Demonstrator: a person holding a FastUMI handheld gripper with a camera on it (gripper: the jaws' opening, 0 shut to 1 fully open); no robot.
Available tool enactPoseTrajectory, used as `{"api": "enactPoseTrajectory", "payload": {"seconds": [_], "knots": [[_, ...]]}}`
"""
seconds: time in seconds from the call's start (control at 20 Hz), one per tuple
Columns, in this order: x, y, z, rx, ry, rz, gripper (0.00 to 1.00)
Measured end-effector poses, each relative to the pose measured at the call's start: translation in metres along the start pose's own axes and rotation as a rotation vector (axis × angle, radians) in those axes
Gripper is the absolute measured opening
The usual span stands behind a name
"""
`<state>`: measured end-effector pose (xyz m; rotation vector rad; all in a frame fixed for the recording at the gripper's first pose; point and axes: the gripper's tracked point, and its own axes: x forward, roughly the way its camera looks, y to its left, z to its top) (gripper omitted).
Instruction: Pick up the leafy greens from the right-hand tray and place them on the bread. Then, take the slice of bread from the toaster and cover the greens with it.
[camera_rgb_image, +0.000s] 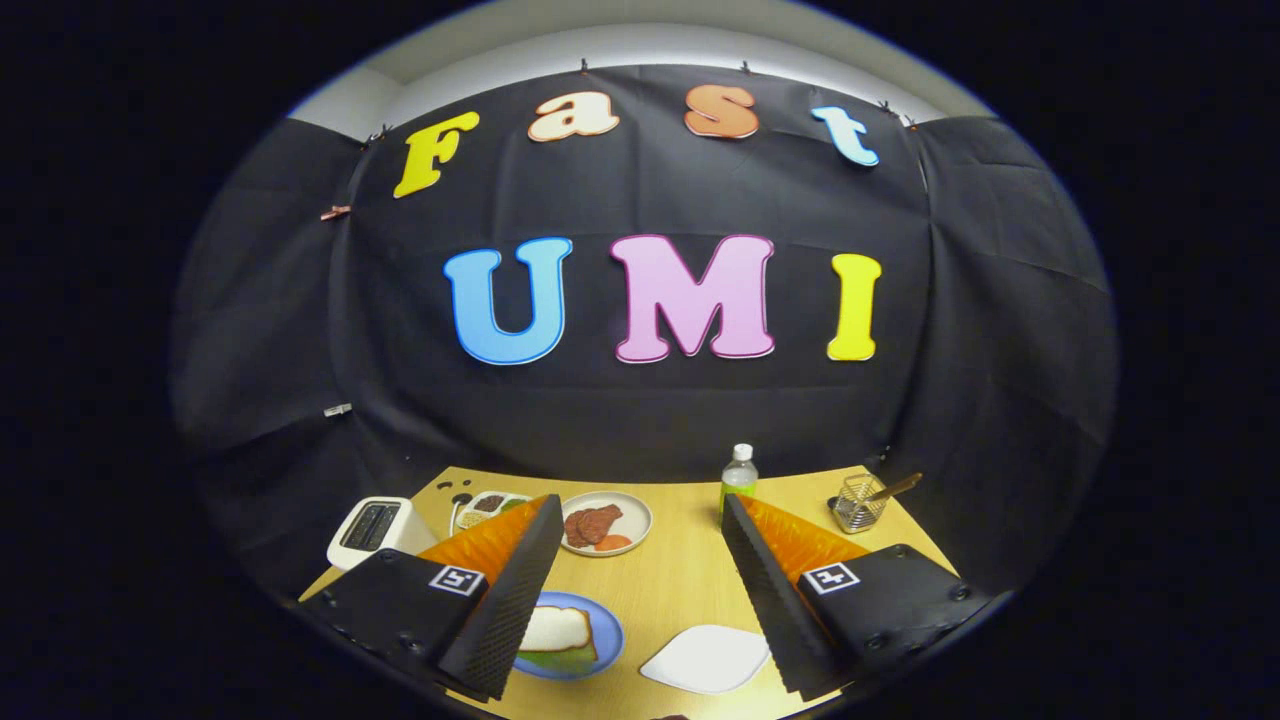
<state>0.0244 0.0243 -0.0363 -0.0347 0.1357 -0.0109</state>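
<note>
On the blue plate (605, 640) a slice of bread (556, 628) lies over leafy greens (560, 660), so the stack looks finished, though the plate is partly hidden. The hand-held gripper (640, 600) hangs above the bench (680, 580), fingers wide apart and empty. The white toaster (375, 528) seems empty. Beyond: a plate of meat (606, 522), a bottle (739, 480), a wire basket (858, 503); nearer, an empty white tray (708, 660). Nothing obstructs.

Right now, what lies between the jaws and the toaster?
In the gripper view, the open gripper hangs above the table. The toaster stands just beyond its left jaw, with nothing between them.
</note>
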Motion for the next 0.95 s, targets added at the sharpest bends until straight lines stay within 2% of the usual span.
{"api": "enactPoseTrajectory", "payload": {"seconds": [0.3, 0.6, 0.75, 0.95], "knots": [[-0.025, -0.059, -0.022, 0.057, 0.080, -0.063, 0.99], [-0.028, -0.106, 0.001, -0.001, 0.068, -0.102, 0.99], [-0.017, -0.106, 0.009, 0.028, 0.055, -0.074, 1.00], [0.000, -0.106, -0.001, 0.000, 0.093, -0.029, 1.00]]}}
